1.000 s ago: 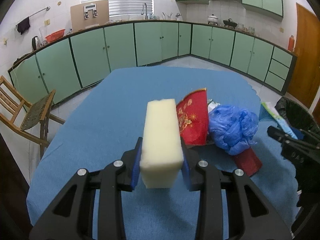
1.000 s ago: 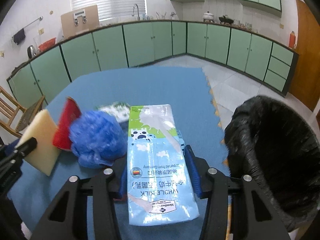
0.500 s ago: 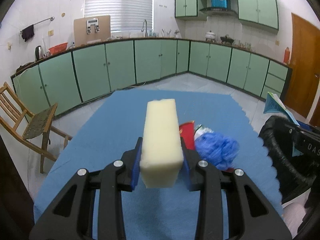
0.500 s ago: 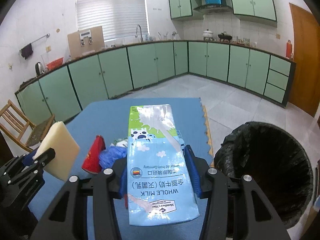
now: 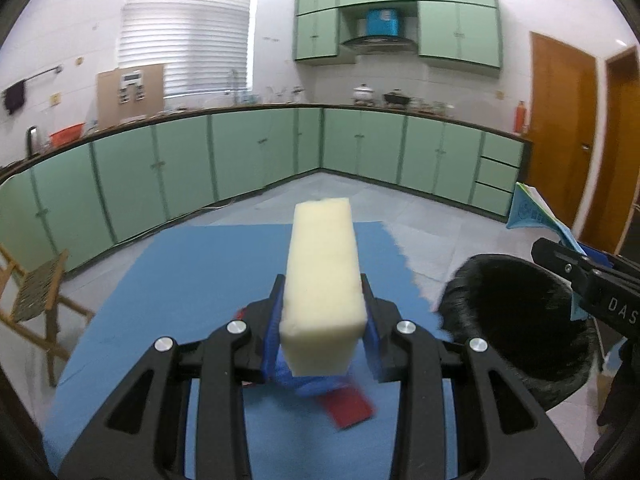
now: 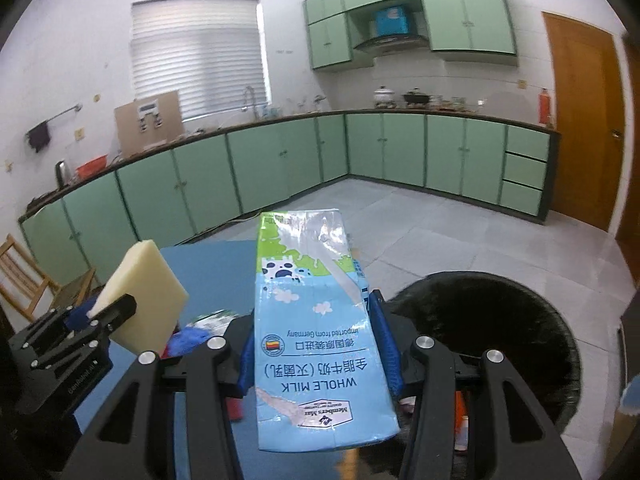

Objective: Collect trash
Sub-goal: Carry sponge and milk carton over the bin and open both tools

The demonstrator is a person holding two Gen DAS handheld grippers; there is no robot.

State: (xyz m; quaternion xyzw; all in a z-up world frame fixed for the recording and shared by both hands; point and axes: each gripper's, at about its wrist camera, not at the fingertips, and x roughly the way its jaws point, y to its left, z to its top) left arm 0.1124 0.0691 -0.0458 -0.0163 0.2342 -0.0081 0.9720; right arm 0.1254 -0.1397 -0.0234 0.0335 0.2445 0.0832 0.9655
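My left gripper (image 5: 323,320) is shut on a pale yellow foam block (image 5: 322,280), held high above the blue table (image 5: 180,280). The block also shows in the right wrist view (image 6: 144,292). My right gripper (image 6: 316,344) is shut on a blue and green whole milk carton (image 6: 316,320), held up beside the bin. The carton's top shows in the left wrist view (image 5: 532,212). A bin lined with a black bag (image 6: 500,320) stands at the right, off the table edge (image 5: 516,312). A red packet (image 5: 346,410) and a blue plastic bag (image 5: 312,384) lie on the table below the left gripper.
Green cabinets (image 5: 260,160) run along the far walls. A wooden chair (image 5: 32,292) stands left of the table. A wooden door (image 5: 560,128) is at the right. Tiled floor (image 6: 440,232) lies beyond the table and bin.
Both grippers have risen and tilted up, keeping hold of the foam block and the carton. The table trash has dropped low in both views. The bin now sits closer to the right gripper.
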